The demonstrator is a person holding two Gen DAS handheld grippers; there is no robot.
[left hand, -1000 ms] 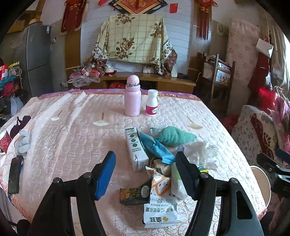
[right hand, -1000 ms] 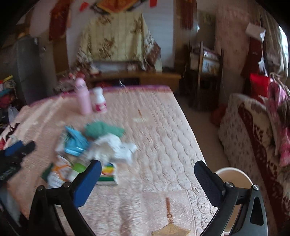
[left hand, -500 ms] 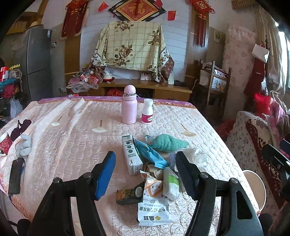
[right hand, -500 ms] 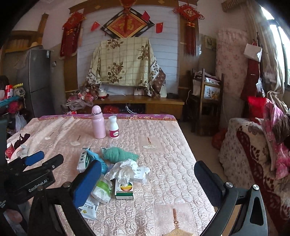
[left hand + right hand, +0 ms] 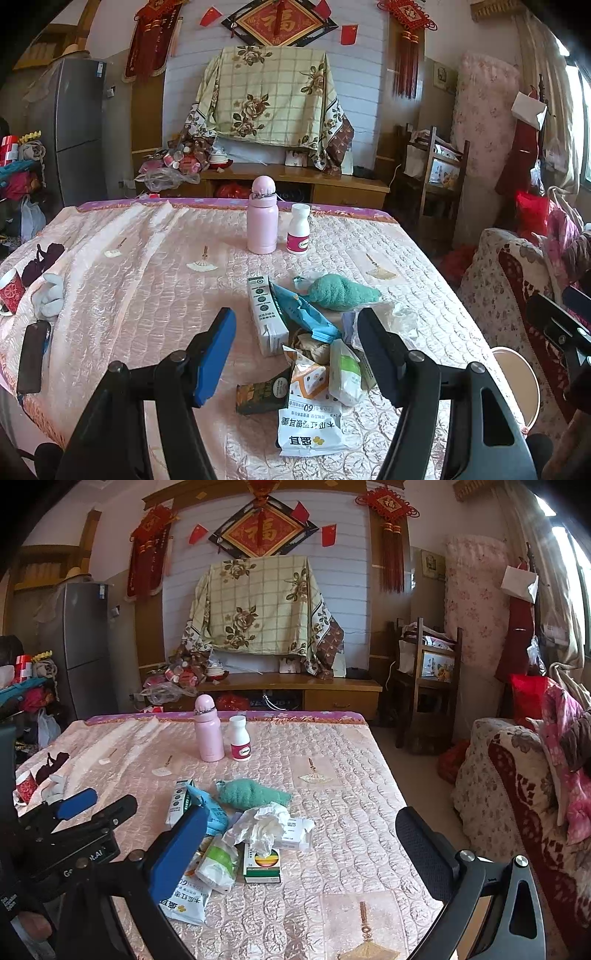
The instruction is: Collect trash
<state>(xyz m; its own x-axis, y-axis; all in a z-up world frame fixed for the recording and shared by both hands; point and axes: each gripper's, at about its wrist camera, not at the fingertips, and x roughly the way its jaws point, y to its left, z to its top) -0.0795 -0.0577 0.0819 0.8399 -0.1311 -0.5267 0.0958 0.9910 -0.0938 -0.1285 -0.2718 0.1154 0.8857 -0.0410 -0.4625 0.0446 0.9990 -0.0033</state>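
Observation:
A heap of trash lies on the pink quilted table [image 5: 129, 295]: a white carton [image 5: 266, 319], a blue wrapper [image 5: 304, 314], a white snack bag [image 5: 314, 424], a dark green packet [image 5: 260, 393], crumpled tissue [image 5: 264, 827] and a small green-and-white box [image 5: 263, 866]. A teal cloth [image 5: 341, 291] lies just behind the heap. My left gripper [image 5: 295, 354] is open and empty, hovering just before the heap. My right gripper [image 5: 299, 853] is open and empty, to the right of the heap; the left gripper also shows in its view [image 5: 94, 806].
A pink bottle [image 5: 262, 225] and a white pill bottle [image 5: 298, 233] stand behind the heap. A red cup [image 5: 11, 290], a grey glove [image 5: 51, 295] and a dark phone [image 5: 33, 356] lie at the table's left edge. A white bin [image 5: 517, 384] stands off the right edge, next to a sofa [image 5: 517, 812].
Both grippers have drawn back and risen a little, so the heap sits farther off in both views. The right view has steadied from a blurred sweep. Both stay open.

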